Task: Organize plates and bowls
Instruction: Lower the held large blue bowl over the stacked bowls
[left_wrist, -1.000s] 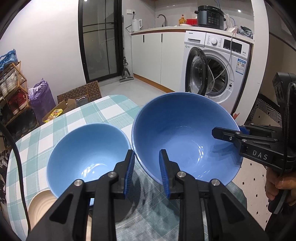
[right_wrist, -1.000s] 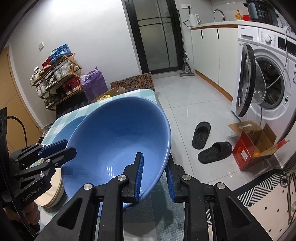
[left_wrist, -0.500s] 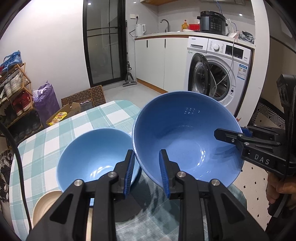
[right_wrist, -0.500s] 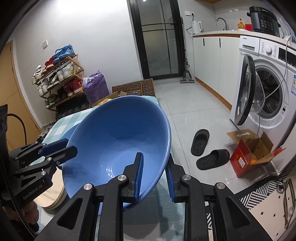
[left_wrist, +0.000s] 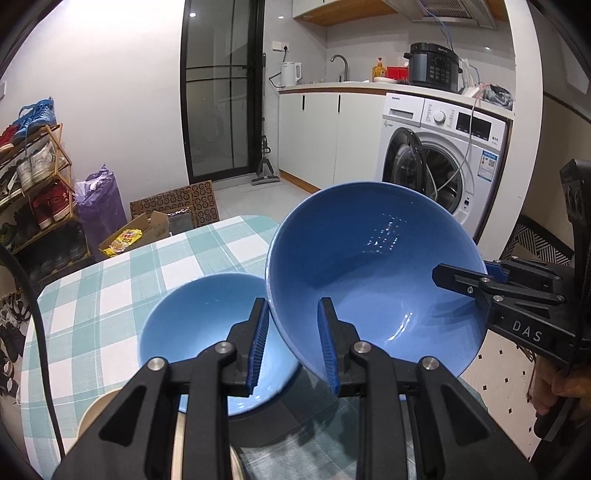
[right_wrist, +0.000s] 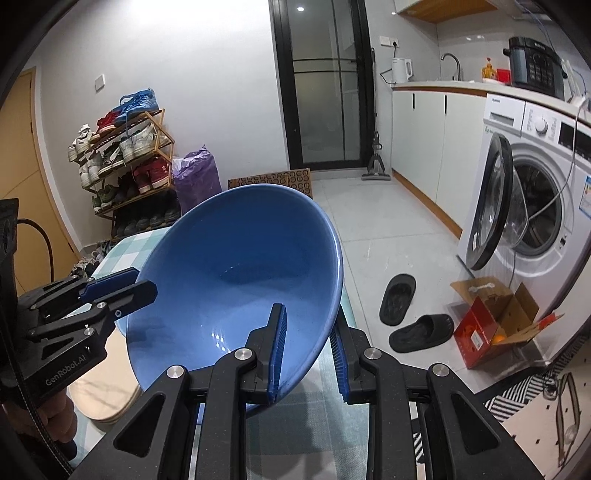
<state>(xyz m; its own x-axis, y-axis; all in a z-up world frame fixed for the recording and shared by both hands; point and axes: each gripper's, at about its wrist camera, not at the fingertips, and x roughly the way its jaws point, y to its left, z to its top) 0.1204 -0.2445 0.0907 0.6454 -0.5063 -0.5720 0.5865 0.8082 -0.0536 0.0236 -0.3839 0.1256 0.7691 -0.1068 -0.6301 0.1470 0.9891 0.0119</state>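
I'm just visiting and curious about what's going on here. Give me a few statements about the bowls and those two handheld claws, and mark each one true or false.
1. Both claws grip the rim of the same large blue bowl. True: the left gripper and the right gripper each clamp its edge.
2. The large bowl sits flat on the table. False: it is held up, tilted, off the checked cloth.
3. A smaller blue bowl rests on the table beside it. True.
4. The washing machine has its door shut. False: the door stands open.
5. The large bowl is full of food. False: it is empty.
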